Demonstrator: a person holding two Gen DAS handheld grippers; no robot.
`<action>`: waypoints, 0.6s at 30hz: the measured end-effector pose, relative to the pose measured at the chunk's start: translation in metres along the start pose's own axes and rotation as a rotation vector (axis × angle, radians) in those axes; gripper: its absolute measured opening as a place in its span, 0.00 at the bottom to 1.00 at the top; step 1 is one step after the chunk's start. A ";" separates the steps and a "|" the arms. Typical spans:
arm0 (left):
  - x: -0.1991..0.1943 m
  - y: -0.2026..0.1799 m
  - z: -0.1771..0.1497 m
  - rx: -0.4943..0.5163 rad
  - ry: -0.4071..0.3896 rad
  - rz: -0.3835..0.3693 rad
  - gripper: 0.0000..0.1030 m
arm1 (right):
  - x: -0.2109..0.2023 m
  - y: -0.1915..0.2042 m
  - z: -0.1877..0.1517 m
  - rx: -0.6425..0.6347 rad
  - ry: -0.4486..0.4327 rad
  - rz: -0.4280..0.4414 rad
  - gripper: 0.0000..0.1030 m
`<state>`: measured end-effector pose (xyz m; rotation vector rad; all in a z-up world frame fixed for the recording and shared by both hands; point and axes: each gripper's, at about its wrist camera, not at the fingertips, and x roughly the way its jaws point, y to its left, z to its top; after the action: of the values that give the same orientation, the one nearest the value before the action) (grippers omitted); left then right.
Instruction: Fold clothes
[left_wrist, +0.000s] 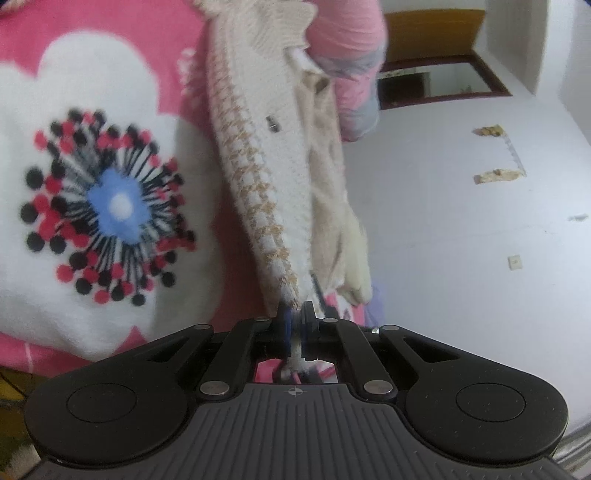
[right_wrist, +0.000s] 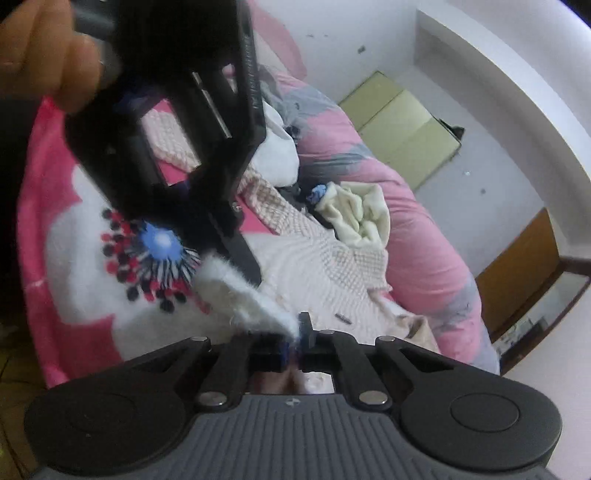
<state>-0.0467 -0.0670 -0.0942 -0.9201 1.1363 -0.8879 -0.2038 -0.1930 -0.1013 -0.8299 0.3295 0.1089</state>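
Over the pink blanket (left_wrist: 110, 55) with its big white flower print, the left tongs (left_wrist: 294, 325) were pinched tight on the edge of a cream knit sweater (left_wrist: 266, 158), and the fabric ran up and away from them in a taut, narrow band with a tan check stripe along one side. At the right tongs (right_wrist: 295, 345), the jaws were likewise closed on a fuzzy white corner of the same sweater (right_wrist: 317, 269), the rest of which spread out across the blanket (right_wrist: 66, 295) ahead. From the right wrist view, the left tool loomed dark and blurred at upper left, held by the person's hand (right_wrist: 44, 51). Beyond the sweater lay a crumpled pale yellow cloth (right_wrist: 358, 218) and a white cloth (right_wrist: 277, 155), both against a rolled pink and grey quilt (right_wrist: 417, 229). White wall (left_wrist: 461, 221) filled the right side of the left view.
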 end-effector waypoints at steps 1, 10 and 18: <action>-0.004 -0.002 -0.002 0.010 0.000 0.001 0.02 | -0.006 -0.002 0.003 -0.001 0.000 0.027 0.04; 0.007 0.032 -0.007 0.070 0.037 0.121 0.04 | 0.017 0.041 -0.027 -0.095 0.098 0.131 0.04; -0.084 0.029 0.025 0.216 -0.396 0.310 0.37 | 0.029 0.036 -0.027 -0.027 0.108 0.151 0.05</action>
<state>-0.0353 0.0244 -0.0887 -0.6793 0.7941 -0.5314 -0.1909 -0.1902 -0.1530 -0.8393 0.4931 0.2100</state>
